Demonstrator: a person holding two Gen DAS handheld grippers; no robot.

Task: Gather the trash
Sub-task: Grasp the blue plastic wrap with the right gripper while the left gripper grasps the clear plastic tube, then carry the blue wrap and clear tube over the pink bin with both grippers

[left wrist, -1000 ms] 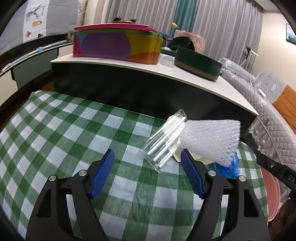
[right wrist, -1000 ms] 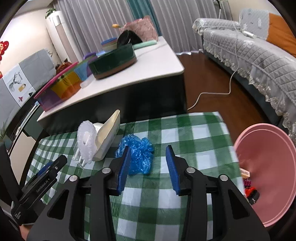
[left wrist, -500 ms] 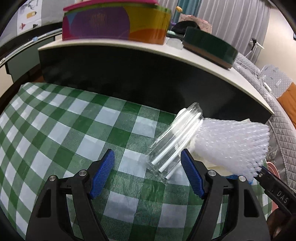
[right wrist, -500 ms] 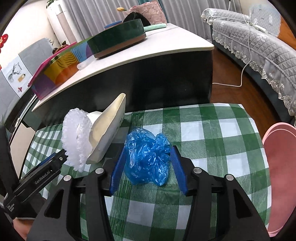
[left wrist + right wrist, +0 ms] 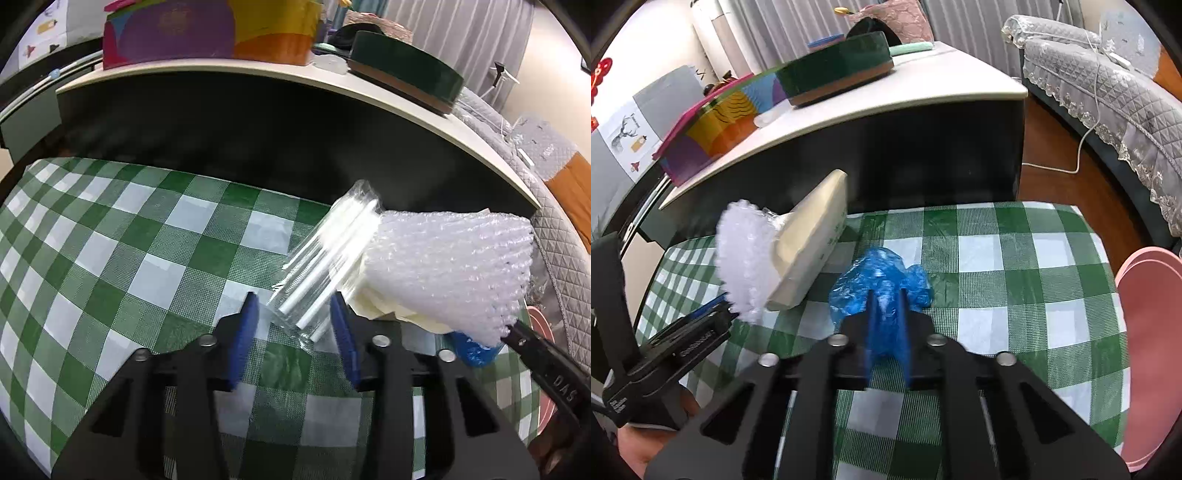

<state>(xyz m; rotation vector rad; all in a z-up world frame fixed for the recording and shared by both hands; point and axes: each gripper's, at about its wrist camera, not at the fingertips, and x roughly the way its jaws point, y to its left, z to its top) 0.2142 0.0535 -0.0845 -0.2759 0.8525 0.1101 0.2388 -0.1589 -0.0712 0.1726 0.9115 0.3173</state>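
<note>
Both claws just closed: right claw (image 5: 886, 295) pinching blue bag (image 5: 879, 280).

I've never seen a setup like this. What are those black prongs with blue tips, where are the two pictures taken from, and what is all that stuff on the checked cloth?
No robot here: a person holds a hand-held gripper in each hand, with a camera on each looking along its fingers. One picture is from the left, one from the right. The left hand-held gripper has just been closing around a clear packet of white straws; whether its pads press it yet is unclear. The right hand-held gripper has just closed on a crumpled blue plastic bag. Also on the checked cloth: bubble wrap and a cream paper container. A pink bin stands beside it.
</note>
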